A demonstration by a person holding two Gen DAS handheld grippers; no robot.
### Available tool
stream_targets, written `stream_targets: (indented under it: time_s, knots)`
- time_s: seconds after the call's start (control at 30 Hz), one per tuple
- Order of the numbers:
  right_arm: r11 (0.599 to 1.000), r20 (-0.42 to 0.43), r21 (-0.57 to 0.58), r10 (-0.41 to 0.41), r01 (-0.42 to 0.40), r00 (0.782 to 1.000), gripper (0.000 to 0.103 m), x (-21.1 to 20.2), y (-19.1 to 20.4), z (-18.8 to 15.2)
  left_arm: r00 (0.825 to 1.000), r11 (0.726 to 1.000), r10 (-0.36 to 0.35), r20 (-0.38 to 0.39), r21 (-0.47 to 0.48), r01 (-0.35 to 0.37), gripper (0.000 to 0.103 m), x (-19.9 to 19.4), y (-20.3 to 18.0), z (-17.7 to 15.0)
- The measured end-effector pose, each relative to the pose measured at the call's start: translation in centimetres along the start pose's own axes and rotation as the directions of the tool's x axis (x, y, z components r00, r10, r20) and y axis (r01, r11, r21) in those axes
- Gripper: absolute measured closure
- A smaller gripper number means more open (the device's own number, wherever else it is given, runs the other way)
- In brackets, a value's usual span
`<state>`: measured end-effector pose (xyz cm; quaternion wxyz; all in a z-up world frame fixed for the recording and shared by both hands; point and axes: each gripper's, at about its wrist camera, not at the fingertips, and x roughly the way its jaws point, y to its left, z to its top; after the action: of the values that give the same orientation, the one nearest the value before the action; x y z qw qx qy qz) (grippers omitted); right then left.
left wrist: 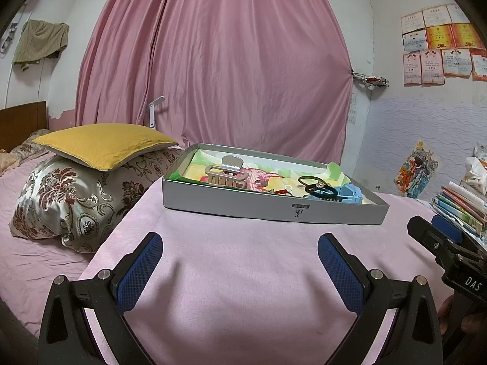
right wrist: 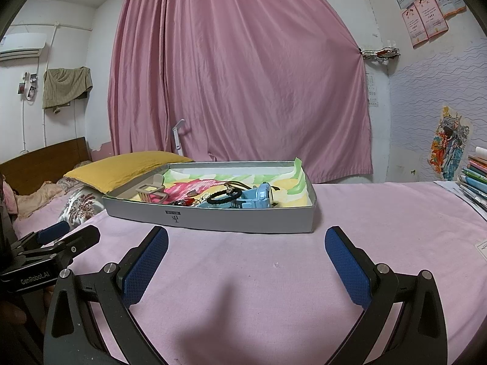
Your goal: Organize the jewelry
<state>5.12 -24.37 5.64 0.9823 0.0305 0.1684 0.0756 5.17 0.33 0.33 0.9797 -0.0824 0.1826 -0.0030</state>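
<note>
A shallow grey box lid lies on the pink sheet ahead of both grippers. Inside on a colourful liner are a beige hair claw, black hair ties, a light blue clip and a small red piece. My left gripper is open and empty, short of the box. My right gripper is open and empty, also short of it. The right gripper shows at the right edge of the left wrist view.
A yellow pillow on a patterned pillow lies left of the box. A stack of books sits at the right. A pink curtain hangs behind. The left gripper shows at the left edge of the right wrist view.
</note>
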Motion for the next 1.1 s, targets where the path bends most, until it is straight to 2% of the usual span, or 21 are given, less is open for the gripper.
stream_targets:
  time_s: [1.1]
  knots:
    - [1.0,0.001,0.001,0.001,-0.001,1.0,0.002,-0.08,-0.01,0.01,1.0,1.0,-0.001,0.001,0.012,0.001,0.001,0.03,-0.11,0.04]
